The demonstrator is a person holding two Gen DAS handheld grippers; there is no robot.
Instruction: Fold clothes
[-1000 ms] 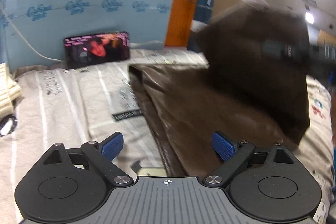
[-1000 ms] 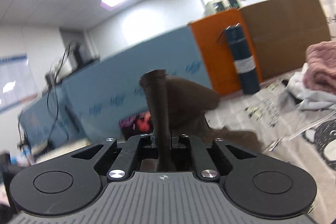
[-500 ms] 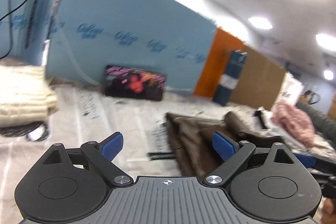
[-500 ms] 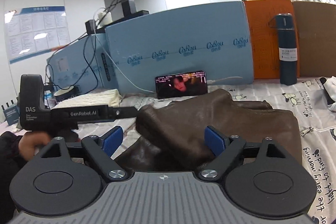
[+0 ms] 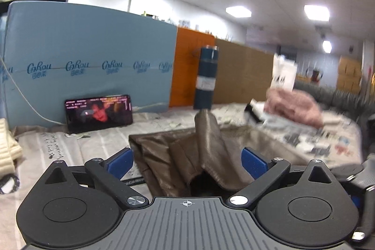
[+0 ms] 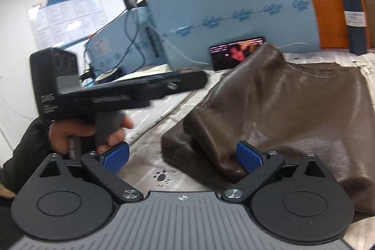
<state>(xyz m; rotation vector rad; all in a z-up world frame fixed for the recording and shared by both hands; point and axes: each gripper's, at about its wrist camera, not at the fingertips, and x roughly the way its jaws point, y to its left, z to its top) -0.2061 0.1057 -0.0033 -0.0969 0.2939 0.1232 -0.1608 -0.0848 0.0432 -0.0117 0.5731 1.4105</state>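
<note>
Nearest to us, our left tool (image 5: 187, 161) sits released, its blue pads wide apart with a raised fold of the dark brown leather-like garment (image 5: 206, 151) between them but not pinched. Our right tool (image 6: 182, 156) is likewise released, its right pad just beside the garment's near edge (image 6: 281, 114). The garment lies bunched on the worktop covered with a pale printed cloth (image 5: 70, 144). In the right wrist view, our left hand (image 6: 93, 130) grips the other tool's black handle. Further back stand a phone with a lit screen (image 5: 98, 113), a tall dark blue flask (image 5: 206, 77), a pink fluffy garment (image 5: 293, 107) and a light blue foam board (image 5: 89, 50).
</note>
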